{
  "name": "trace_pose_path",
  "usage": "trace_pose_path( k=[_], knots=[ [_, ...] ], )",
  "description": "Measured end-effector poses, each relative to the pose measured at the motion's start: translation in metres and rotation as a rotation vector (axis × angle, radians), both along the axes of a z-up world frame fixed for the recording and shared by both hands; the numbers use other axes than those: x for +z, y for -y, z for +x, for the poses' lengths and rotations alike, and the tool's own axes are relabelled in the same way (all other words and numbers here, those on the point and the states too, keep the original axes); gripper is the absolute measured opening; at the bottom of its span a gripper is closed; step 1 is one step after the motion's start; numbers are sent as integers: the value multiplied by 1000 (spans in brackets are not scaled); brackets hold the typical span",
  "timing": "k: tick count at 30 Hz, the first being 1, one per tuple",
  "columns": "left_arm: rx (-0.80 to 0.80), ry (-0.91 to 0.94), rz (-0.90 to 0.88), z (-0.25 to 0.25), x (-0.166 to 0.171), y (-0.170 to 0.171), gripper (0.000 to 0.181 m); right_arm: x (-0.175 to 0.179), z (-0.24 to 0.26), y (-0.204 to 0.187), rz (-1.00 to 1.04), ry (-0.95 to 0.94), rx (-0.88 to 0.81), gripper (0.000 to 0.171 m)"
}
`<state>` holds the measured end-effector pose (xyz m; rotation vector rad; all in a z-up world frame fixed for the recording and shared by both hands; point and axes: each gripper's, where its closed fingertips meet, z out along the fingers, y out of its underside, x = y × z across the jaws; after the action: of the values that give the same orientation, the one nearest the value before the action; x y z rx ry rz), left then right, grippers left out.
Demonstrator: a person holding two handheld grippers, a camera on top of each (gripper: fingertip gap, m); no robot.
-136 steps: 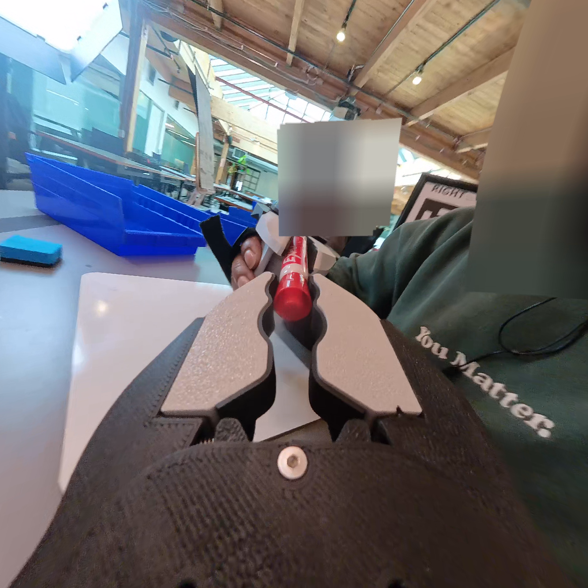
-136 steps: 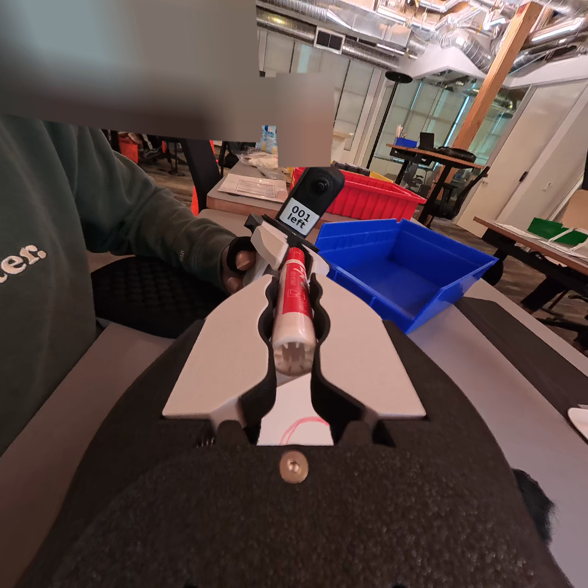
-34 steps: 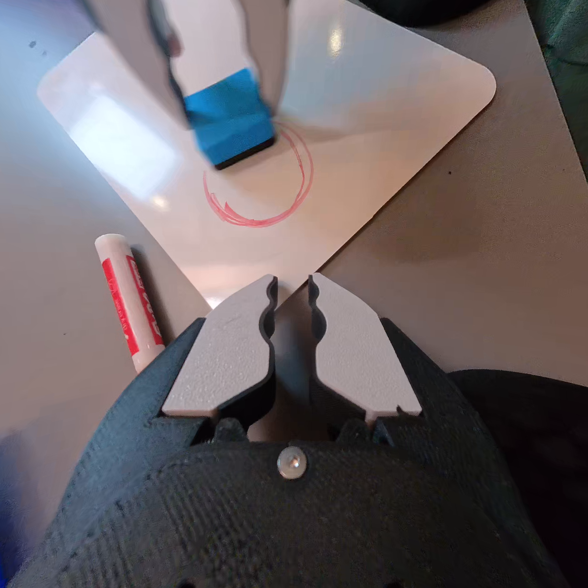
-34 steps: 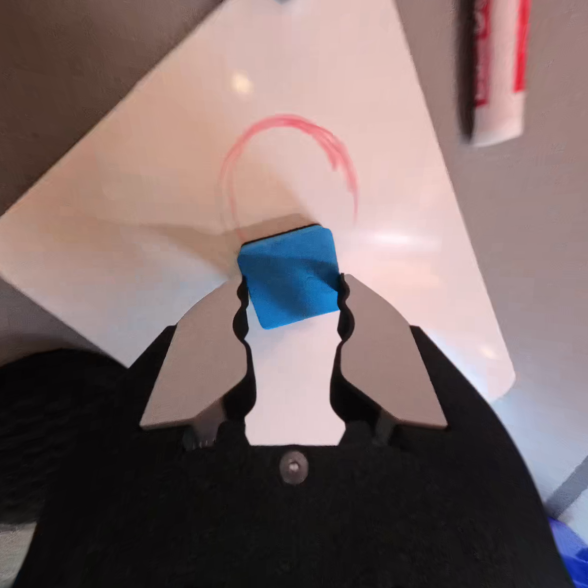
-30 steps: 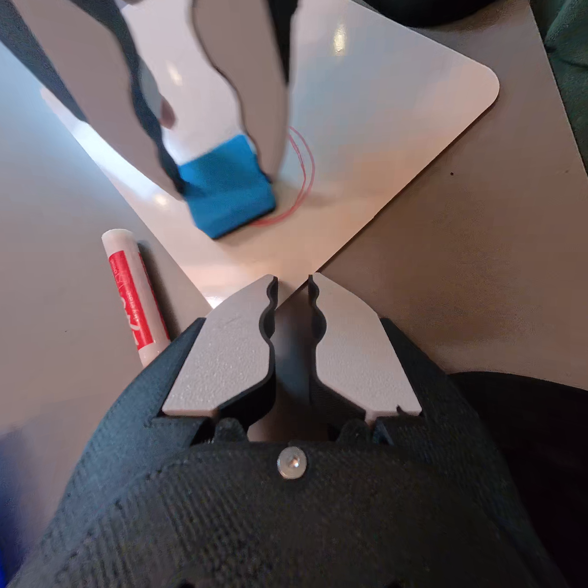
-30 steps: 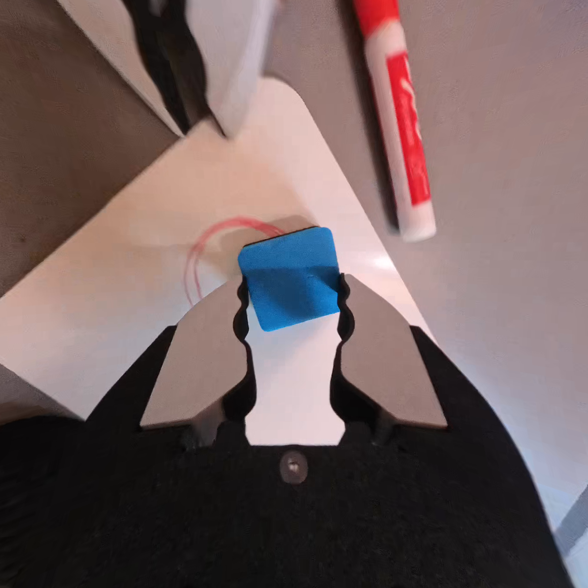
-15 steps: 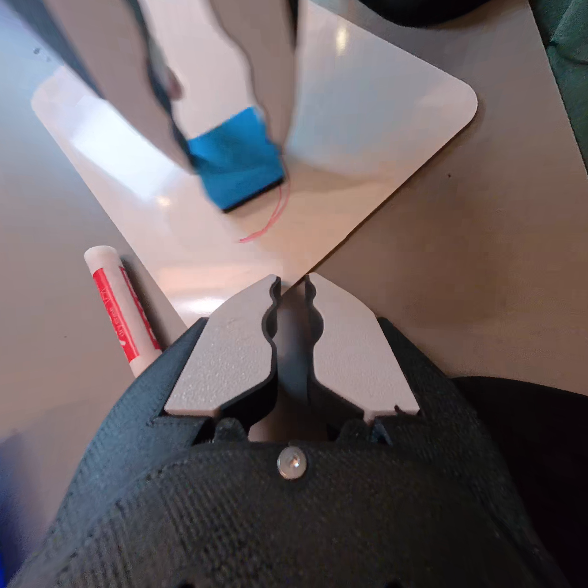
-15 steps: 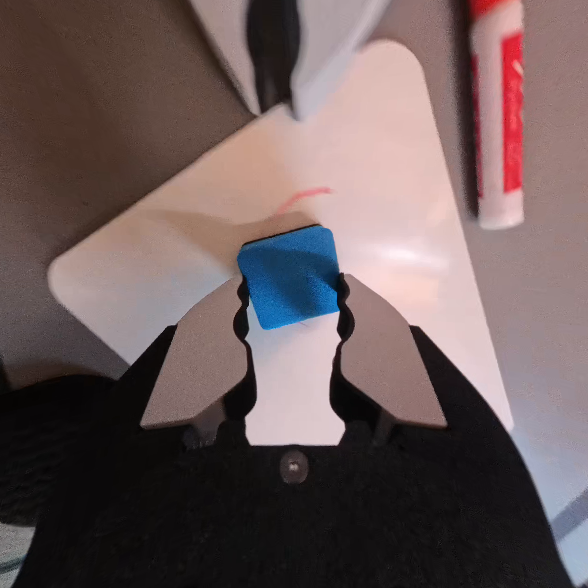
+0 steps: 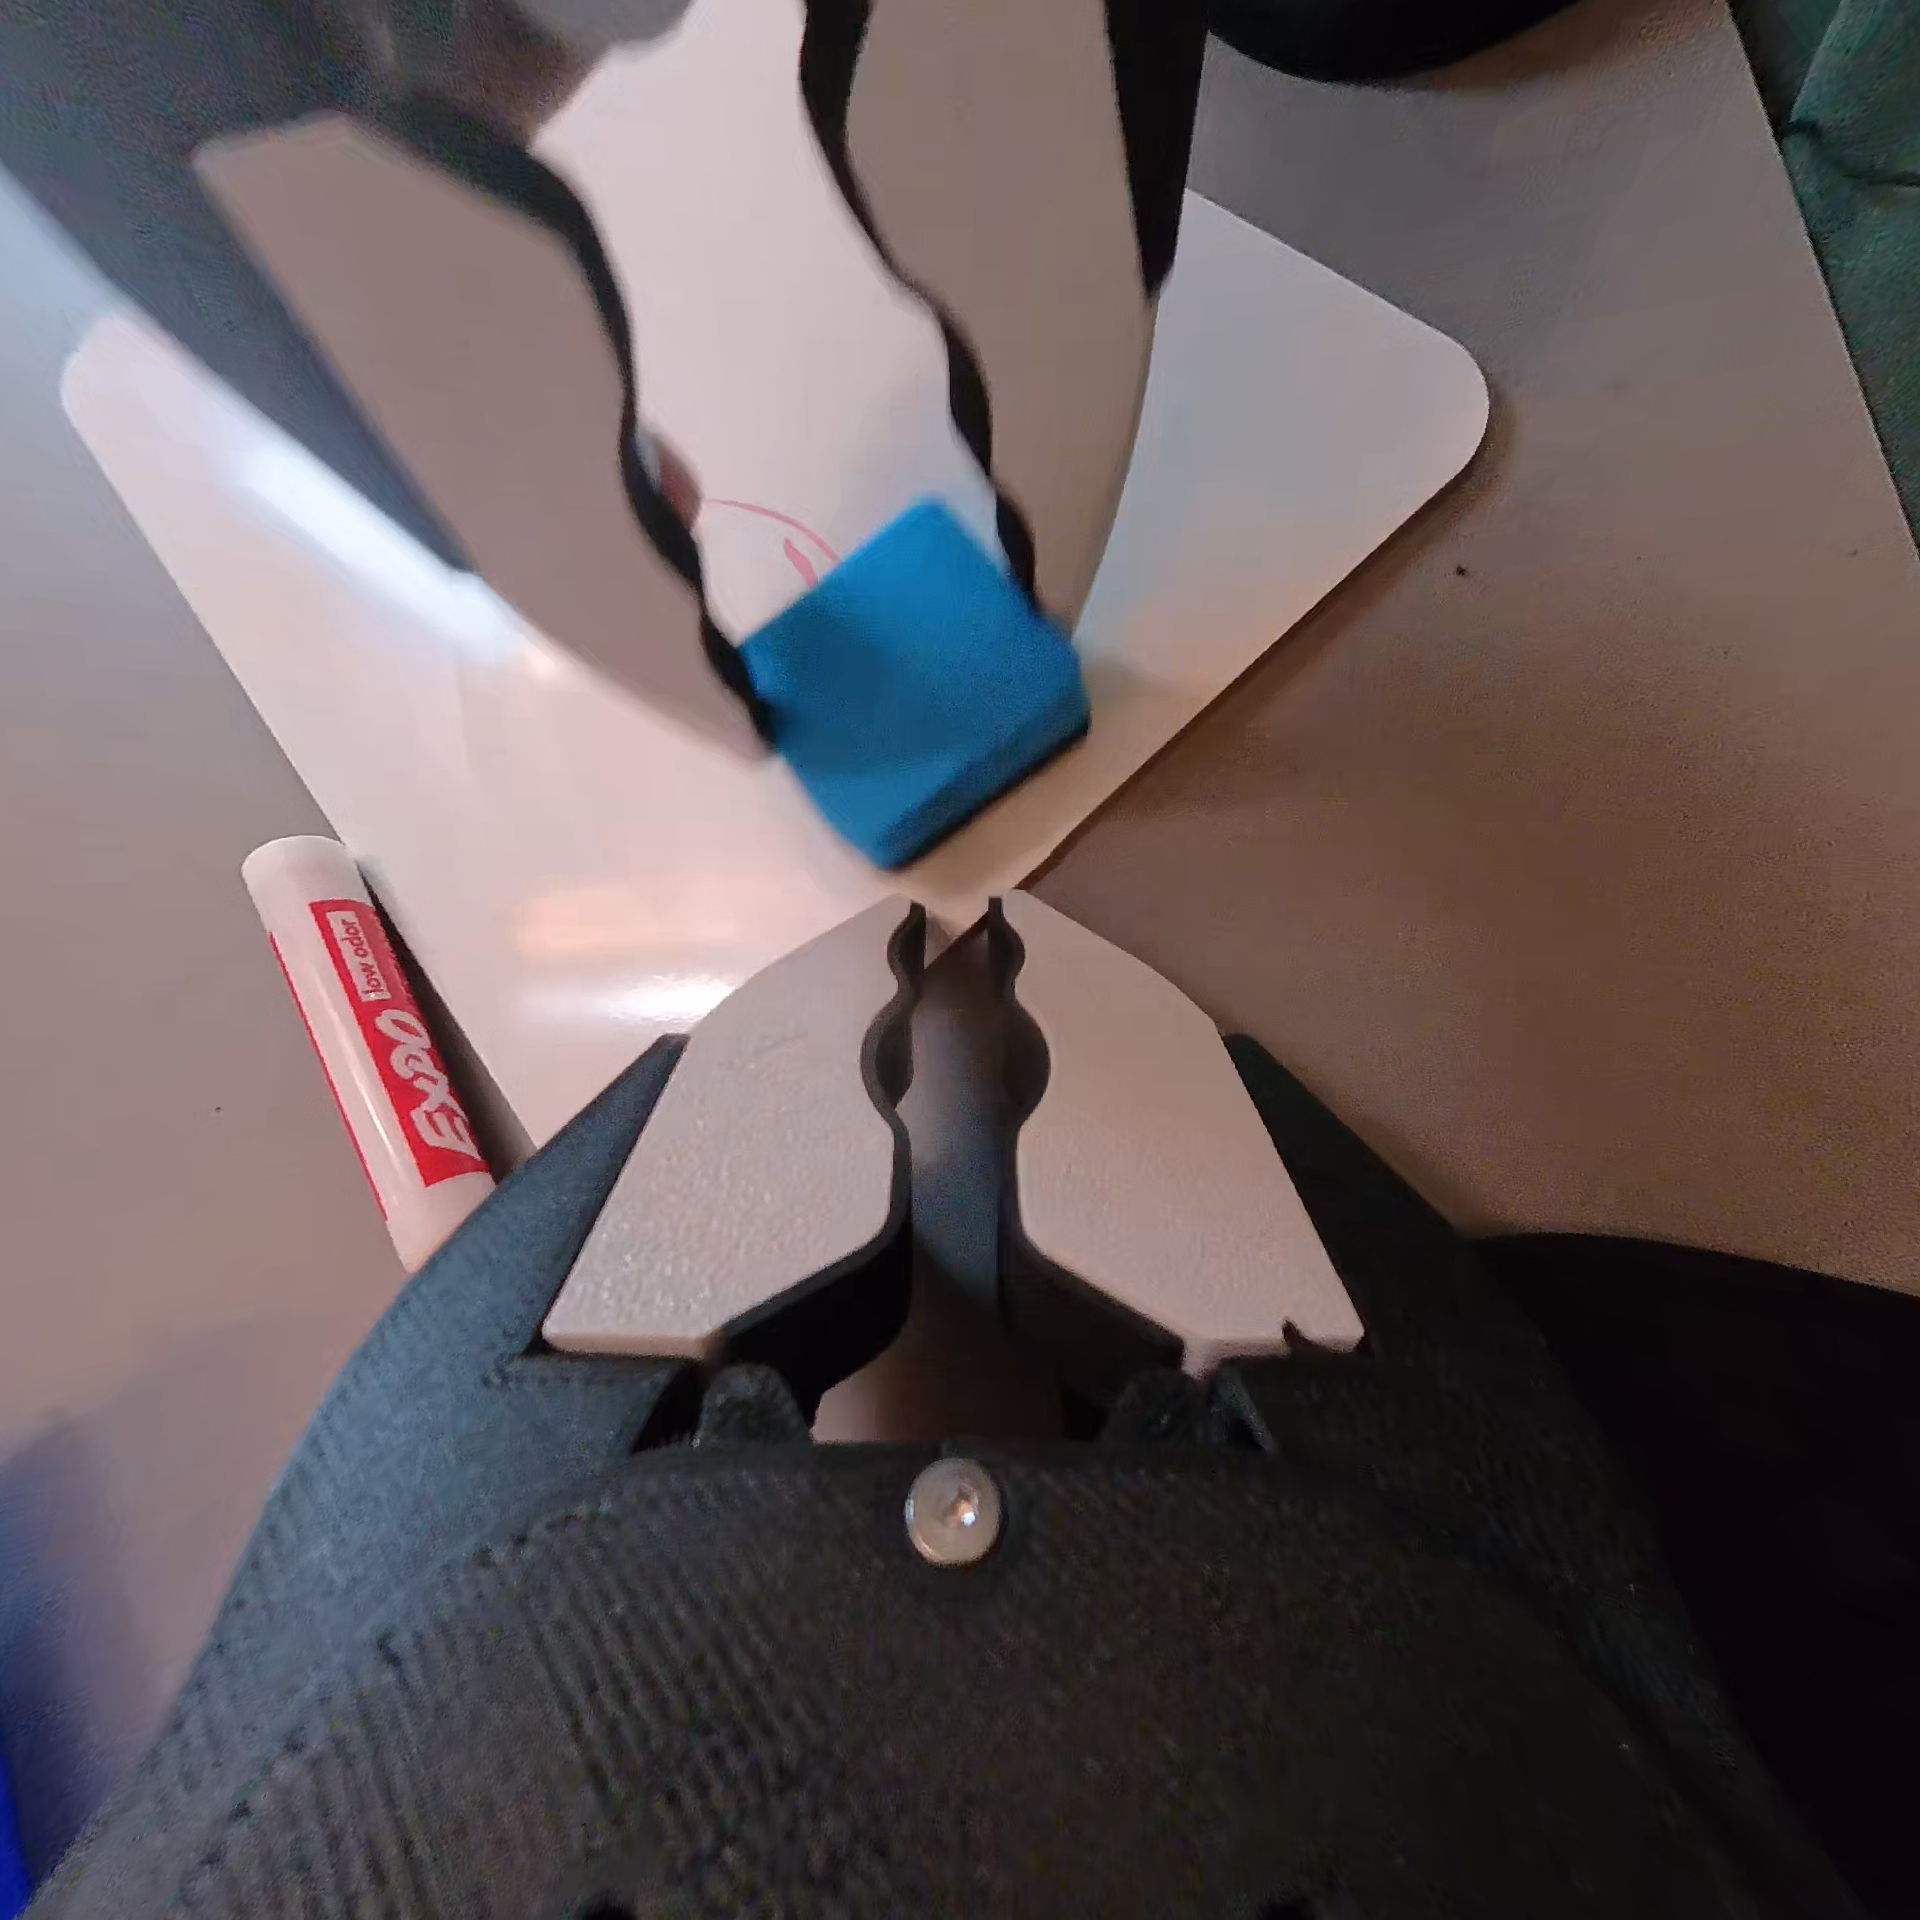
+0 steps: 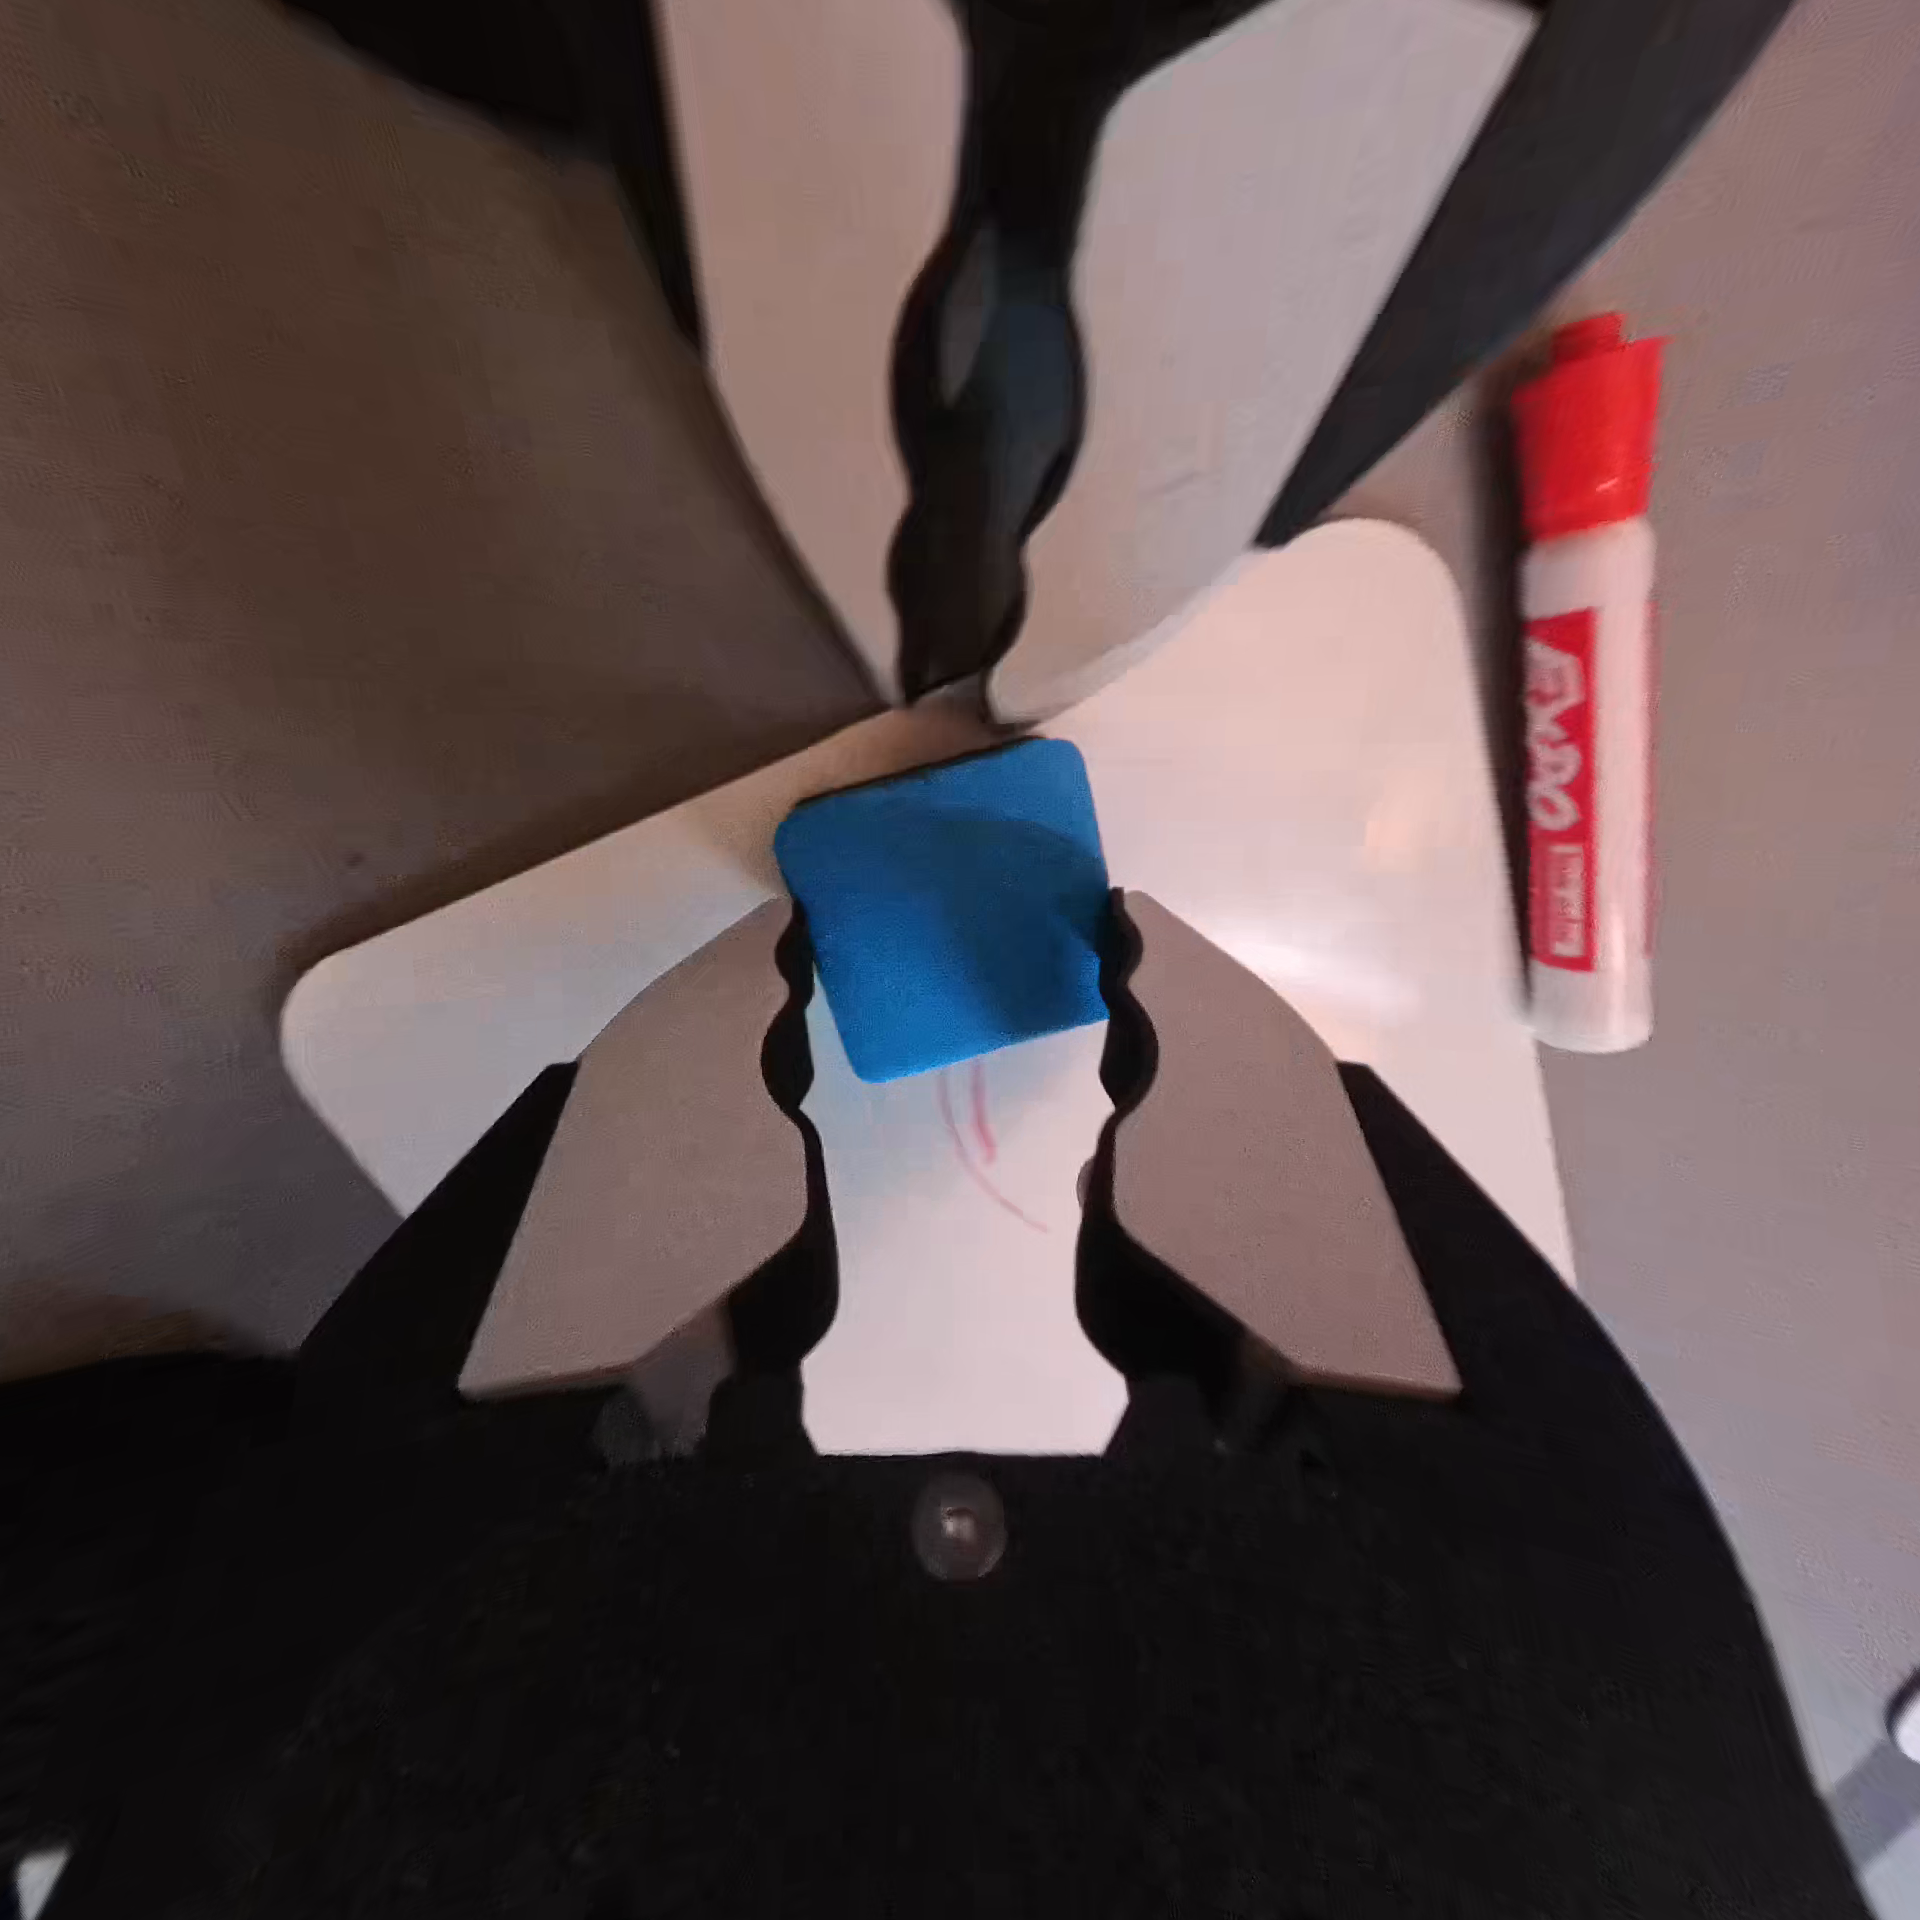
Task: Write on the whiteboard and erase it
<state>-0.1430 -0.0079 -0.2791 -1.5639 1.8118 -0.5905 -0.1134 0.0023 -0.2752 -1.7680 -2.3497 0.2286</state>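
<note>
A white whiteboard [image 9: 1299,416] lies on the grey table, also in the right wrist view [image 10: 1299,810]. My right gripper [image 10: 951,914] is shut on a blue eraser [image 10: 940,914] and presses it on the board near the corner. It shows in the left wrist view too [image 9: 883,665], holding the eraser [image 9: 914,707]. A few short red marks [image 9: 769,520] are left on the board behind the eraser [image 10: 977,1143]. My left gripper [image 9: 954,920] is shut and empty, its tips at the board's corner [image 10: 956,675]. A capped red marker [image 9: 364,1060] lies on the table beside the board [image 10: 1584,727].
The grey table [image 9: 1507,883] surrounds the board. A black pad [image 9: 1714,1403] lies at the right. A green sleeve [image 9: 1870,156] shows at the top right corner.
The right gripper has swept the eraser across the board toward the corner by my left gripper. The red circle is mostly wiped away. The left jaws have narrowed slightly.
</note>
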Motion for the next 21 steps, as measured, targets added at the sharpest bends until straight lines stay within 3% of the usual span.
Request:
trace_pose_path(
  k=[2, 5, 8, 10, 12, 14, 17, 19, 21],
  knots=[
    [0, 1, -2, 0, 0, 0, 12, 1, 24, -5, -33, 60, -44, 54],
    [-2, 1, -3, 0, 0, 0, 11, 0, 17, -54, 37, 37, -156, 54],
    [-1, 1, -1, 0, 0, 0, 11, 0, -4, -16, 10, -38, -49, 54],
    [0, 1, -1, 0, 0, 0, 11, 0, 26, 4, -4, 6, -34, 54],
    [-2, 1, -1, 1, -1, 0, 11, 0, 59, -25, 19, 41, -174, 54],
    [-4, 0, -3, 1, -1, 0, 10, -1, 58, -55, 23, -4, -294, 54],
    [-12, -1, 14, 0, -1, 1, 3, -1, 27, -19, 21, -70, -162, 54],
    [-12, -2, 15, 0, -1, 1, 4, 0, 44, 3, 17, -32, -123, 55],
    [-11, -2, 13, 1, -1, 1, 4, 0, 75, -17, 25, 23, -223, 55]
  ],
)
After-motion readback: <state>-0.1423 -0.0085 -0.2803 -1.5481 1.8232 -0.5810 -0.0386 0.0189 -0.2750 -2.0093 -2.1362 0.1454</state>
